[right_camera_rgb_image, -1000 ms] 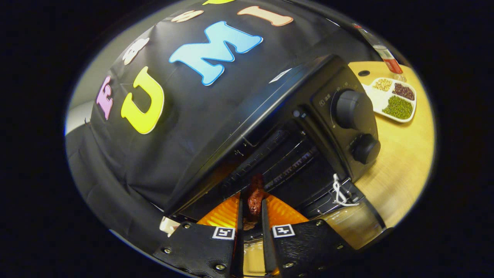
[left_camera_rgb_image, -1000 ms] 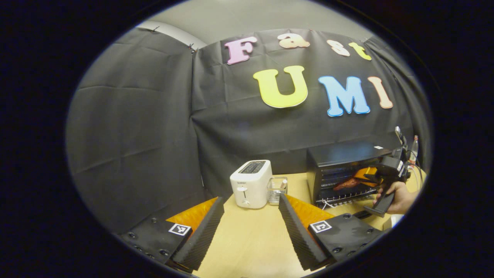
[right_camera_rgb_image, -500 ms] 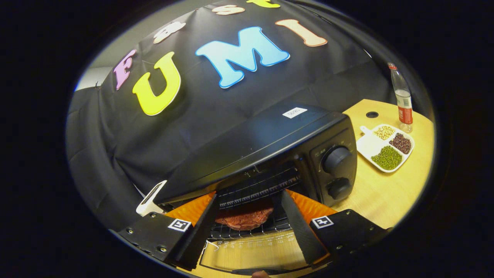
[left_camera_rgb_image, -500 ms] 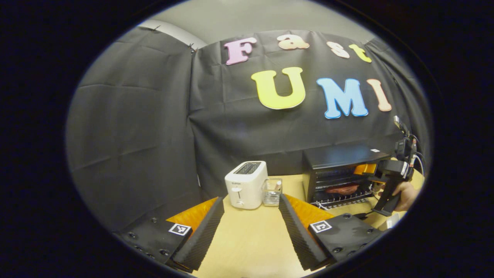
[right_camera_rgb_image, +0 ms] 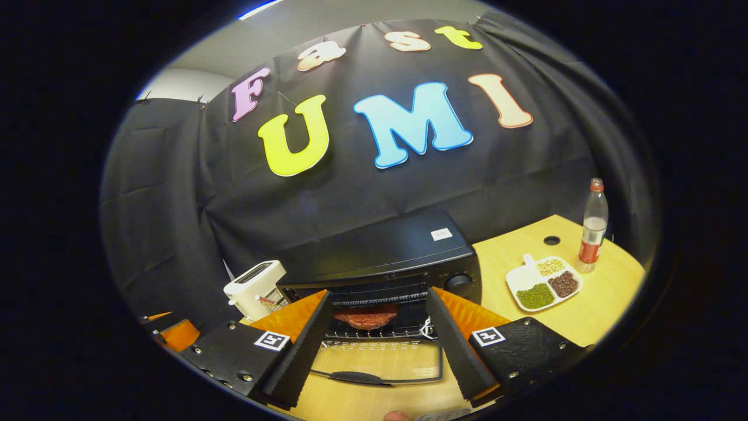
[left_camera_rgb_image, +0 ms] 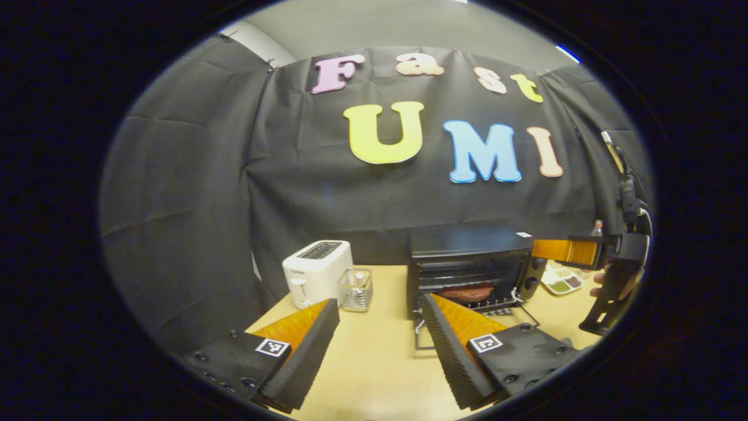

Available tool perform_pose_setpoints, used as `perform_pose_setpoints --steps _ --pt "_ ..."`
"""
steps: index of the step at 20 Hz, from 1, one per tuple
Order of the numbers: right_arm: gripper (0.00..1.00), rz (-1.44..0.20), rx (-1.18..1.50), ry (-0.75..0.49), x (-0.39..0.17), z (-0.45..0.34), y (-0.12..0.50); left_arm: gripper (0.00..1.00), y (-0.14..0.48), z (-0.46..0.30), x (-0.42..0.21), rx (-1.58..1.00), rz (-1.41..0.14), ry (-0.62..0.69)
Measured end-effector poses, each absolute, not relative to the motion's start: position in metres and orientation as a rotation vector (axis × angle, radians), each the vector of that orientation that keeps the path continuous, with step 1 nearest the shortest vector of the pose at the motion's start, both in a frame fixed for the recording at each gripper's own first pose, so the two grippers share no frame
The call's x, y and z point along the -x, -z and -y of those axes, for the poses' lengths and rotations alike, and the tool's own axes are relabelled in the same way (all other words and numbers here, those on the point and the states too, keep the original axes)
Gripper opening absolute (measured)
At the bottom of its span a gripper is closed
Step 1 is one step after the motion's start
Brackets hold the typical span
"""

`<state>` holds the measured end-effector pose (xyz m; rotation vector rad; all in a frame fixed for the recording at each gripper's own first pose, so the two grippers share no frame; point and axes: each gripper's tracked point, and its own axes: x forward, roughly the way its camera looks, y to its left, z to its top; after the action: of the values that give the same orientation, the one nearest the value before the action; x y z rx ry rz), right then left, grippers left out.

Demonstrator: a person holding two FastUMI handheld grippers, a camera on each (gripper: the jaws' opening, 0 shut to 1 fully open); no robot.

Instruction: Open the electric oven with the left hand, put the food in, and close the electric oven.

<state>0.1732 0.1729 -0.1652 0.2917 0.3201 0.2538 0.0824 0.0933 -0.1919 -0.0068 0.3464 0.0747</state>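
A: What could be going wrong from here?

B: The electric oven (right_camera_rgb_image: 380, 257) is standing open, its glass door (right_camera_rgb_image: 380, 365) lying flat on the worktop (right_camera_rgb_image: 590, 310) in front of it. The food (right_camera_rgb_image: 365, 318) is sitting inside the oven on the wire rack (right_camera_rgb_image: 374, 334). My judgement is that the closing step is what remains. The left gripper (left_camera_rgb_image: 380, 345) is hovering in front of the oven with jaws spread wide and nothing between them. If it is lifting the door by one corner rather than the handle (right_camera_rgb_image: 356, 378), the pads may be slipping off the smooth glass and the door may be dropping back.

A: And the right one?

B: The right gripper (right_camera_rgb_image: 377, 345) is also gaping wide and empty, directly in front of the oven, above the door. If it is lingering there while the door swings up, the two may be colliding.

A: Materials?

B: The oven is a boxy black metal case with round knobs (right_camera_rgb_image: 459, 282) on its front, right of the opening. The food is looking reddish-brown, flat and rough, probably soft. The gripper fingers (left_camera_rgb_image: 310, 345) are ridged like foam wedges. Left of the oven a white, rounded toaster (left_camera_rgb_image: 315, 270) and a small clear container (left_camera_rgb_image: 355, 289) are standing; right of it, a white divided dish (right_camera_rgb_image: 543, 283) of beans and a plastic bottle (right_camera_rgb_image: 591, 225).
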Motion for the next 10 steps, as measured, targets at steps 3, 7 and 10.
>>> perform_pose_setpoints --steps 3,7,10 --pt "0.98 -0.29 -0.235 -0.229 -0.156 -0.14 0.15 0.96 0.21 -0.063 -0.081 0.01 -0.394 -0.025" --pt "0.98 -0.249 -0.192 -0.183 -0.135 -0.101 0.133 1.0 0.238 -0.025 -0.08 0.055 -0.467 0.032" --pt "0.98 -0.233 -0.166 -0.157 -0.123 -0.077 0.125 0.98 0.262 0.002 -0.08 0.07 -0.53 0.073"
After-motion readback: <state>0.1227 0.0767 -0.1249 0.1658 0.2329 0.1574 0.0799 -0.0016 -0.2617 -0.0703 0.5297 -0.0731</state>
